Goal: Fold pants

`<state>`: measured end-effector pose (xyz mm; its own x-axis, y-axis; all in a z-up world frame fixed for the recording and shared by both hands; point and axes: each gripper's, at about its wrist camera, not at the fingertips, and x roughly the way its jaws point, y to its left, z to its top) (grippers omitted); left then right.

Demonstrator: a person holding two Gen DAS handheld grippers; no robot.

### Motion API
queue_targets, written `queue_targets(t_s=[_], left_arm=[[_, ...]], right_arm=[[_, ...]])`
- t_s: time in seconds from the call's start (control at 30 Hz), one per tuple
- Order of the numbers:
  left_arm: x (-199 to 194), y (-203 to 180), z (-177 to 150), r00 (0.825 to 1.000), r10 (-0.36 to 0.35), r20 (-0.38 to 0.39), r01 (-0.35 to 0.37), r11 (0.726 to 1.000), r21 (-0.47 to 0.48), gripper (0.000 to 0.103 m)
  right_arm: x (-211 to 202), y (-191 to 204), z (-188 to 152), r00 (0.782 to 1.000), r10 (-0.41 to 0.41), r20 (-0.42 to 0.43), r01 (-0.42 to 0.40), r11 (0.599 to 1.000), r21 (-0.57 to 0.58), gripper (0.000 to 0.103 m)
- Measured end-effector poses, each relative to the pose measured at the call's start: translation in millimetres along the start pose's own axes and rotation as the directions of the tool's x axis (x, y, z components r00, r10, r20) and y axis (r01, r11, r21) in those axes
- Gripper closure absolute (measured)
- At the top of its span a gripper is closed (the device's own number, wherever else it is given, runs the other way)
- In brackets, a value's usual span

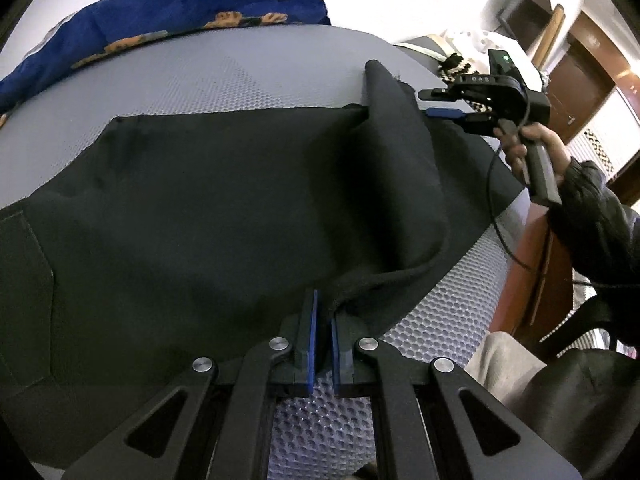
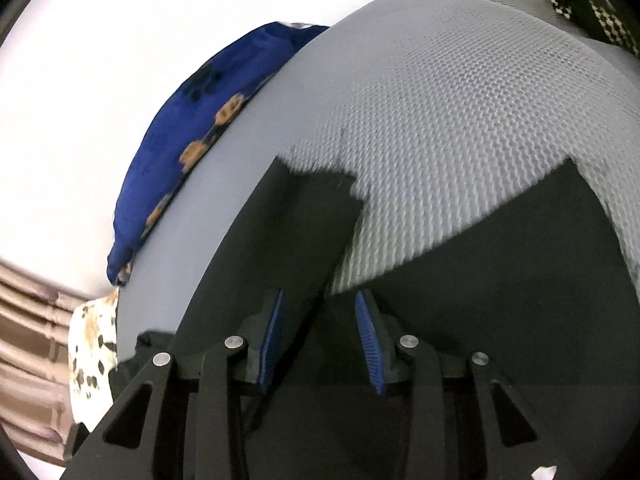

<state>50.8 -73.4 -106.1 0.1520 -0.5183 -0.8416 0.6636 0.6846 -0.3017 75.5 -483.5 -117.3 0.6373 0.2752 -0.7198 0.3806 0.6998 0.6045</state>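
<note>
Black pants (image 1: pixel 208 200) lie spread on a grey honeycomb mat (image 1: pixel 248 76). One part is folded over, leaving a raised ridge (image 1: pixel 384 96) at the far right. At the near edge my left gripper (image 1: pixel 325 309) is shut, pinching the pants' hem between its blue pads. My right gripper (image 1: pixel 440 103), held by a hand (image 1: pixel 516 148), hovers open beside that ridge and grips nothing. In the right wrist view the right gripper (image 2: pixel 319 295) stands open above the pants (image 2: pixel 500 272). A leg end (image 2: pixel 316 200) lies ahead of it on the mat (image 2: pixel 440 120).
A blue cushion with orange print (image 1: pixel 160 20) (image 2: pixel 192 120) lies along the mat's far edge. A black-and-white chequered cloth (image 1: pixel 454 66) (image 2: pixel 580 12) sits beyond the right corner. Wooden furniture (image 1: pixel 528 264) and a dark sleeve (image 1: pixel 592 208) are at the right. A spotted cloth (image 2: pixel 92 344) hangs at the left.
</note>
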Motion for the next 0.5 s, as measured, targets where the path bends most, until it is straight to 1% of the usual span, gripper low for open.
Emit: queue_targets(t_s=[0.1,0.17,0.2,0.23,0.27,0.3,0.37,0.43,0.5], left_arm=[[1.5,0.5,-0.6,1.000,0.002,-0.009,-0.002,1.000,-0.012,0.097],[3.1,1.7,-1.2,1.000,0.003,-0.020,-0.004,1.000,-0.023,0.097],[3.4,1.5,-1.7,1.000,0.004,-0.023,-0.004,1.000,-0.027,0.097],[3.7,1.7,-2.1,1.000,0.005,-0.024,-0.005,1.000,-0.030,0.097],[3.9,1.9,-2.3,1.000,0.005,-0.025,-0.006,0.999,-0.033,0.097],[4.2,2.2,-2.3,1.000,0.005,-0.027,-0.006,0.999,-0.035,0.097],[5.5,4.0,-0.9,1.000,0.007,-0.030,-0.008,0.999,-0.035,0.097],[5.9,5.0,-1.3,0.999,0.004,-0.032,-0.005,0.999,-0.040,0.097],[6.9,6.7,-1.6,1.000,-0.001,-0.031,0.000,0.999,-0.047,0.097]], right_arm=[[7.7,-6.7,12.4,1.000,0.008,0.004,-0.008,1.000,0.016,0.070],[10.4,-13.2,18.5,1.000,0.018,0.006,-0.018,0.999,0.033,0.073],[14.2,-12.8,20.9,1.000,0.018,0.005,-0.018,0.999,0.042,0.077],[16.6,-11.9,22.6,1.000,0.013,0.004,-0.013,0.999,0.045,0.085],[17.7,-12.4,24.0,1.000,0.010,0.004,-0.010,0.999,0.048,0.090],[16.9,-12.7,25.3,1.000,0.017,0.005,-0.017,0.999,0.047,0.093],[12.3,-9.9,25.6,0.999,0.032,0.011,-0.032,0.999,0.026,0.094],[5.3,-3.7,24.2,1.000,0.021,0.023,-0.021,1.000,-0.009,0.094],[1.9,4.6,21.5,0.999,0.044,0.020,-0.043,0.998,-0.054,0.094]])
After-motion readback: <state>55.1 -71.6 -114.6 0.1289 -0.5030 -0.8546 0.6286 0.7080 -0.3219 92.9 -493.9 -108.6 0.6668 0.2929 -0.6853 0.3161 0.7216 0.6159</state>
